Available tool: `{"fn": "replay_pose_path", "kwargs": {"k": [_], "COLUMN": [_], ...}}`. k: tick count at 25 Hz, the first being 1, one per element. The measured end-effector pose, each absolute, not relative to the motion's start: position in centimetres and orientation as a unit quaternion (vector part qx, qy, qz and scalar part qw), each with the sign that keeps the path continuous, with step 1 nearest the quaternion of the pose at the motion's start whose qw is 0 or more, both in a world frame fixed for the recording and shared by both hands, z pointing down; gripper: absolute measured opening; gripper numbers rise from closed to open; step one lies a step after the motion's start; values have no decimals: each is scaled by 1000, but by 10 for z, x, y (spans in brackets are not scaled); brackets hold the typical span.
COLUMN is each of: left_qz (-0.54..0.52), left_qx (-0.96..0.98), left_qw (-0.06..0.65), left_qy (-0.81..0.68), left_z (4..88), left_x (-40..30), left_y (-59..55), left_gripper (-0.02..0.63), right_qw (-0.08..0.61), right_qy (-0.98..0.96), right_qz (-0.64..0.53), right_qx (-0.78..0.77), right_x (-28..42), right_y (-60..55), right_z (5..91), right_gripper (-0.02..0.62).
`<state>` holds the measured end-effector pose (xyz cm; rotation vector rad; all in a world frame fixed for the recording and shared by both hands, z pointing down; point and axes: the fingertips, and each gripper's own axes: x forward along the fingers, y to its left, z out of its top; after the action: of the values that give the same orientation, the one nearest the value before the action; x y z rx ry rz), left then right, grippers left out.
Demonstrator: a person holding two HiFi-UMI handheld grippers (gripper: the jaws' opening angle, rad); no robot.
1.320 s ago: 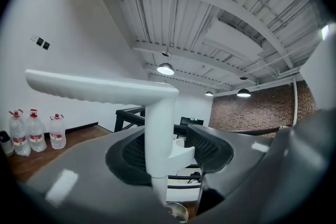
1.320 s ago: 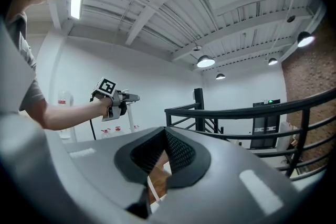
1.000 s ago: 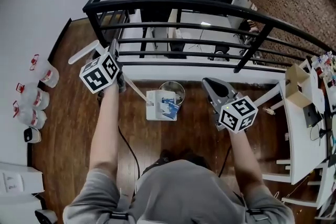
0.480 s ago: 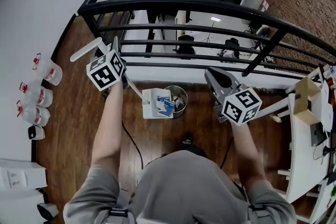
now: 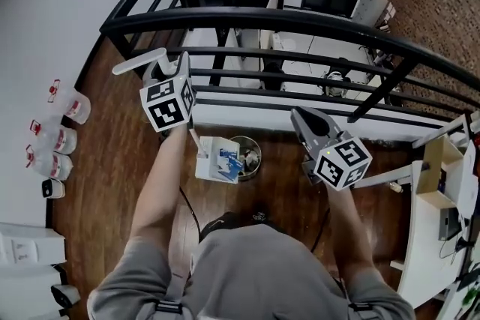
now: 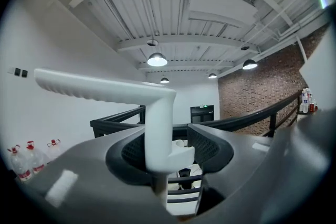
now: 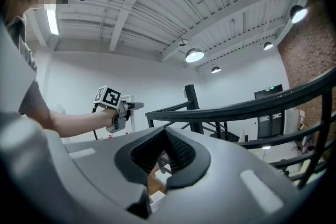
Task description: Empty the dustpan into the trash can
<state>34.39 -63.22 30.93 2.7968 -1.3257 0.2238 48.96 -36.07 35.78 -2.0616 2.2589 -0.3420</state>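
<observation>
A white plastic long-handled dustpan [image 5: 211, 165] is shown hanging just left of a small round silver trash can [image 5: 252, 152]. It is loaded with blue and white scraps of litter [image 5: 228, 160], and its edge appears to meet the can's rim when seen from above. The dustpan's white handle [image 6: 157, 123] is clamped between the jaws of the left gripper [image 5: 160, 73], high above and to the left of the trash can. The right gripper [image 5: 306, 122] is held to the right of the trash can, its jaws drawn together on nothing.

Over the past second both grippers have been carried toward the black metal railing [image 5: 300, 20] beyond the trash can. The dustpan has been brought from the can's near-left edge to a place squarely at its left side. The litter is seen unchanged in the pan, and none of it has been tipped out.

The approach is judged nearly done. The emptying itself is judged not yet begun, since the pan must first be brought over the mouth of the trash can and tilted.
</observation>
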Motion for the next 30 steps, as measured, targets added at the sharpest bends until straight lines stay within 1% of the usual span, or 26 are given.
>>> {"fn": "replay_pose_path", "kwargs": {"k": [8,15,20,26,30], "left_qz": [72,62,80,116,150], "left_qx": [928,939,935,925,920], "left_qw": [-4,-42,-59,-97,-115], "left_qy": [-366,-335,-339,-349,-343], "left_z": [313,314,323,332,355], "left_x": [429,489,529,603,649], "left_y": [-628,-613,-601,-572,-538], "left_gripper": [210,210,210,210,210], "right_qw": [27,19,28,41,40], "right_qy": [703,692,707,741,750], "right_qz": [-112,-114,-117,-106,-126], "right_qx": [-701,-713,-697,-662,-648], "right_x": [535,565,594,650,693], "right_y": [-372,-378,-380,-366,-342], "right_z": [360,360,364,354,365], "right_gripper": [-2,-2,-2,-2,-2]}}
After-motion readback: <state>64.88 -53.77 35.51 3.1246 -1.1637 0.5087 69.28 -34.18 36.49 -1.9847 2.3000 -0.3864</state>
